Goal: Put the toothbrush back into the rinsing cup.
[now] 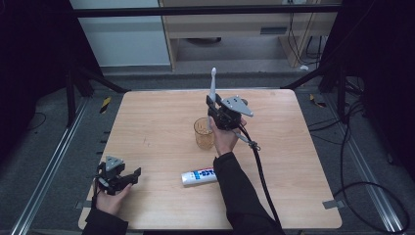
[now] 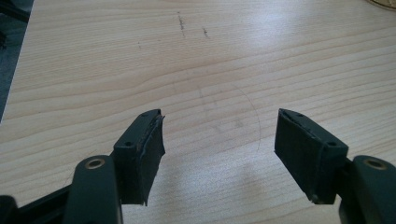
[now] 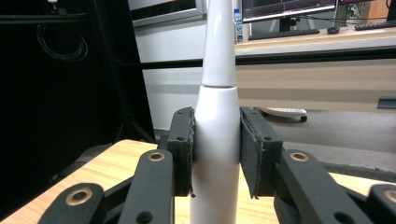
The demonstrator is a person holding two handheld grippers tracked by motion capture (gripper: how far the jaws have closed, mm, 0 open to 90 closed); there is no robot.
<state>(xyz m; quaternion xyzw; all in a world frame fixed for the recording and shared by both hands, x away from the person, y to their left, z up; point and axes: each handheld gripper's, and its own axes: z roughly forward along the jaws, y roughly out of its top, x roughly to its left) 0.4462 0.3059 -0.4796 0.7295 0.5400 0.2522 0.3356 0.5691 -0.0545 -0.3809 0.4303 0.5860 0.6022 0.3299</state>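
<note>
My right gripper (image 1: 213, 105) is shut on a white electric toothbrush (image 1: 213, 84), held upright with its head pointing up, just above and behind an amber plastic cup (image 1: 203, 132) in the middle of the table. In the right gripper view the toothbrush (image 3: 218, 116) stands between the two black pads (image 3: 183, 149), which press on its body. A white and blue toothpaste tube (image 1: 199, 176) lies flat in front of the cup. My left gripper (image 1: 128, 177) rests open at the table's front left; its jaws (image 2: 219, 154) stand wide apart over bare wood.
The wooden table (image 1: 156, 122) has bare room to the left and right of the cup. A black cable (image 1: 259, 166) trails from the right gripper across the table's right half. Beyond the far edge stands a black frame bar (image 1: 205, 11).
</note>
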